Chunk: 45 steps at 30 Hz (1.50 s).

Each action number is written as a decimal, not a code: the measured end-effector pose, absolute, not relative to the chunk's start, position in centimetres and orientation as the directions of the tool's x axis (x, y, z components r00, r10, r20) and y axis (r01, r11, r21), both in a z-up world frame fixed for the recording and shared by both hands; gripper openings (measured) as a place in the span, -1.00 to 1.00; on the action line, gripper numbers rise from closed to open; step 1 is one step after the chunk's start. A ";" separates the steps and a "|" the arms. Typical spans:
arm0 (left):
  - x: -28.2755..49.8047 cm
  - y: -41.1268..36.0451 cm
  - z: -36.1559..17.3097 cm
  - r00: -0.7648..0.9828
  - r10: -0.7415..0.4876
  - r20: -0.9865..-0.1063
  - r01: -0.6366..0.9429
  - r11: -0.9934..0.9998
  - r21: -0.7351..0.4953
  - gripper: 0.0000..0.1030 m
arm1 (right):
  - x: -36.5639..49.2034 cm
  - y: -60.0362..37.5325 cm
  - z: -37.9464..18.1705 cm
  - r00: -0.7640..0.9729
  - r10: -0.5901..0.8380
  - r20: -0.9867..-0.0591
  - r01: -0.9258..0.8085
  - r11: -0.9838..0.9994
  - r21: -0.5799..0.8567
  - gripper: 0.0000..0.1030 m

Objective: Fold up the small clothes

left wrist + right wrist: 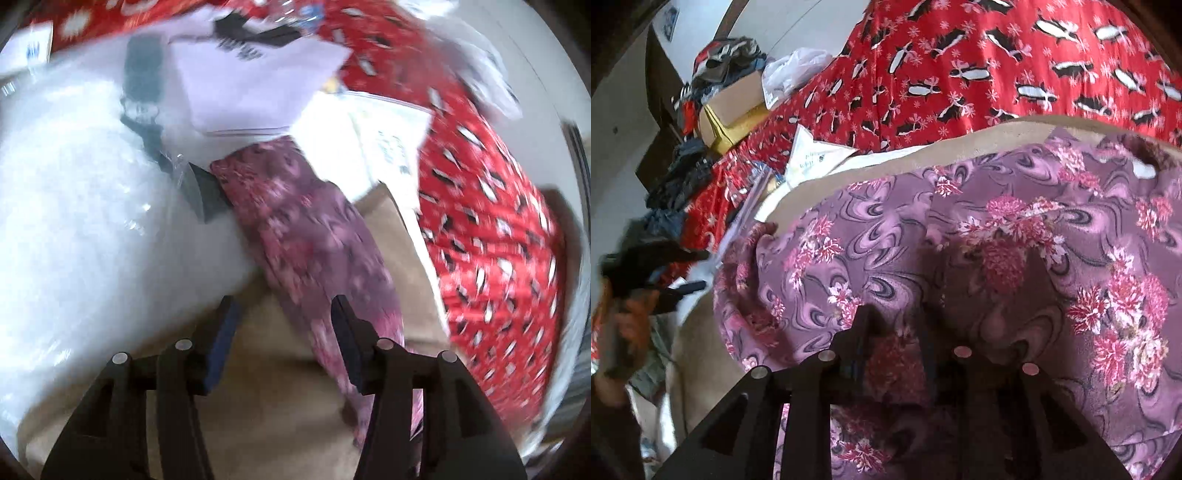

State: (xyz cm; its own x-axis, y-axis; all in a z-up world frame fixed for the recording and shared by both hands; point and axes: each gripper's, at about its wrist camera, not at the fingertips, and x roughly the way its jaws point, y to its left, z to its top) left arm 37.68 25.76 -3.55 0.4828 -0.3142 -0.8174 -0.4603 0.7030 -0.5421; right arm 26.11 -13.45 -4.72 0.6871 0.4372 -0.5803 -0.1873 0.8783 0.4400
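A purple floral garment (960,236) lies spread on a beige board (960,133). In the left wrist view it shows as a narrow folded strip (314,236) running from the middle to the bottom right. My left gripper (284,314) is open and empty above the beige board (273,406), its right finger beside the strip's edge. My right gripper (892,321) is low over the garment with its jaws apart and the cloth under and between them. I cannot tell whether the fingers touch the cloth. The left gripper also shows at the left edge of the right wrist view (665,291).
A red penguin-print cloth (997,66) covers the surface around the board. White paper sheets (258,81) and a clear plastic bag (74,206) lie at the left. A cardboard box (735,110) and a pile of dark clothes (687,170) stand at the far left.
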 end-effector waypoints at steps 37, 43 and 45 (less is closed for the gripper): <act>33.1 -2.0 11.5 0.559 -0.482 -0.674 0.062 0.836 -0.546 -0.96 | 17.5 -31.8 -4.1 0.754 0.006 -0.657 0.181 0.959 0.217 -0.15; 31.4 -10.0 6.4 0.426 -0.503 -0.752 0.101 0.853 -0.513 -0.96 | 16.7 -32.8 -5.1 0.790 0.074 -0.609 0.142 0.944 0.299 -0.07; 30.9 -11.7 4.0 0.384 -0.492 -0.782 0.100 0.864 -0.494 -0.95 | 16.7 -32.8 -5.2 0.793 0.082 -0.603 0.134 0.943 0.304 -0.03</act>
